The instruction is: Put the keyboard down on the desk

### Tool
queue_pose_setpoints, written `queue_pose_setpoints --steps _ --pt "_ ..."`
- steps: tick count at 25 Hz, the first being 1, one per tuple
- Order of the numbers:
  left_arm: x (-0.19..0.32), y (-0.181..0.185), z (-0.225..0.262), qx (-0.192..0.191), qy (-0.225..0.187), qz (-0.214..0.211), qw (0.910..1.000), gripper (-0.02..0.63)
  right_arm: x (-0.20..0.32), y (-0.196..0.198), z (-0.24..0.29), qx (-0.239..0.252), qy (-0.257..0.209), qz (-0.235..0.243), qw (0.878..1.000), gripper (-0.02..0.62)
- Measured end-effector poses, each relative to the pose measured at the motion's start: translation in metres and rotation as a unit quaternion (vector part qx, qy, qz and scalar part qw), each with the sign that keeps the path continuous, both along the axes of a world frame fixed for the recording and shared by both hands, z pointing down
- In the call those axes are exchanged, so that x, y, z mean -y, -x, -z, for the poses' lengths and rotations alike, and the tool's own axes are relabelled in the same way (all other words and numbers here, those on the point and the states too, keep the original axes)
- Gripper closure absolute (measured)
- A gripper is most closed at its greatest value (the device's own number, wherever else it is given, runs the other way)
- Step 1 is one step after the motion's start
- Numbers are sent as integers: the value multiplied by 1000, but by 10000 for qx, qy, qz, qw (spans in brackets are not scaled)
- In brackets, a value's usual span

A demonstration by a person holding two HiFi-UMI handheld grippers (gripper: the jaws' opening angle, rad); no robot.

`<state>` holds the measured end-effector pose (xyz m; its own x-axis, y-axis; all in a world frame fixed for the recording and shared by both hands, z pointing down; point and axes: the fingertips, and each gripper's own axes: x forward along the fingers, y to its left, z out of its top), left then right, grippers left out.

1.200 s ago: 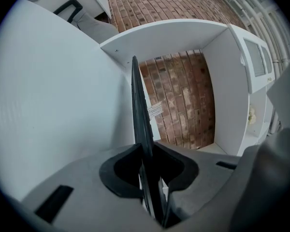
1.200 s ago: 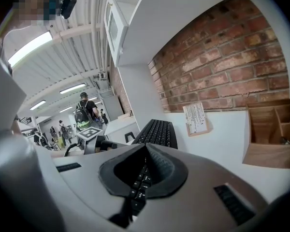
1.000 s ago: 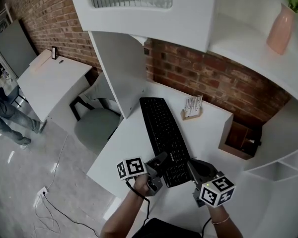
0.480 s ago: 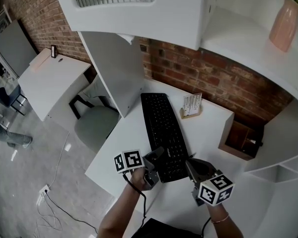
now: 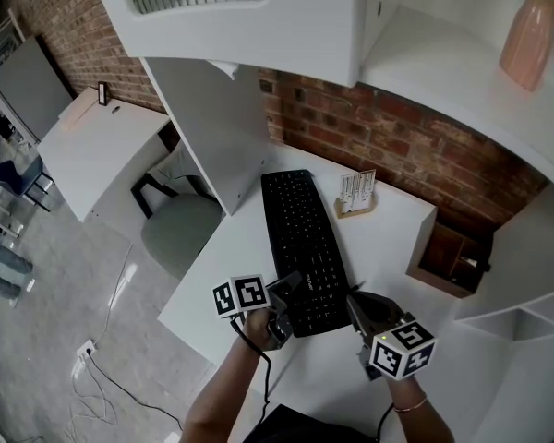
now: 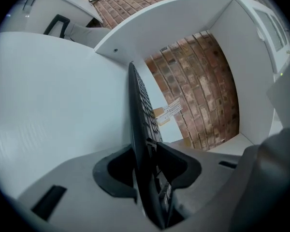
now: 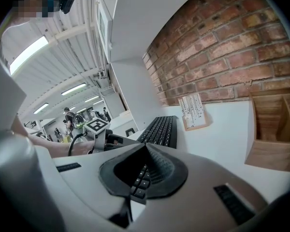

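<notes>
1. The fingers (image 6: 176, 166) of the left gripper (image 6: 144, 149) are clamping the near left edge of the keyboard (image 5: 305, 238), which is running edge-on between them (no gap is showing on either side).
2. The fingers (image 7: 165, 170) of the right gripper (image 7: 145, 149) are pinching the near right corner of the same keyboard, and its end keys are sitting between the pads.
3. The keyboard is lying lengthwise over the desk (image 5: 392, 243). Its far end is pointing toward the brick wall (image 5: 397, 146), and its near end is sitting at the two grippers, close to the desk's front edge.
4. Progress (a judgement): the far end is appearing to rest on the desk, so placement is looking nearly complete. No view is showing whether the near end is touching the surface.
5. Remaining (a judgement): the near end is needing to be seated flat, and both pairs of jaws are needing to open.
6. Edges: the white partition panel (image 5: 226, 141) is standing just beside the far left corner. The desk's left edge is running near the keyboard's left side, with a chair (image 5: 180, 233) below it.
7. Open room: the card holder (image 5: 356, 197) is sitting just beside the far right side, and the wooden organiser (image 5: 443, 258) is standing well apart at the right. Bare desk is lying between keyboard and organiser, so the right side is offering the wider margin for drawing away.
</notes>
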<state>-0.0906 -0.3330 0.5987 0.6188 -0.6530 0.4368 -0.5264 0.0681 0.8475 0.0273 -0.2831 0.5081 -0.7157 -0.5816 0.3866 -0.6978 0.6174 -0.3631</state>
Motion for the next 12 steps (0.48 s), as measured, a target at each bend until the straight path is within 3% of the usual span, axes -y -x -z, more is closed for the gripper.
queue_pose_setpoints --steps 12 --pt "-4 13 -20 1059 249 -19 9941 413 -2 3 -3 19 36 126 9999 590"
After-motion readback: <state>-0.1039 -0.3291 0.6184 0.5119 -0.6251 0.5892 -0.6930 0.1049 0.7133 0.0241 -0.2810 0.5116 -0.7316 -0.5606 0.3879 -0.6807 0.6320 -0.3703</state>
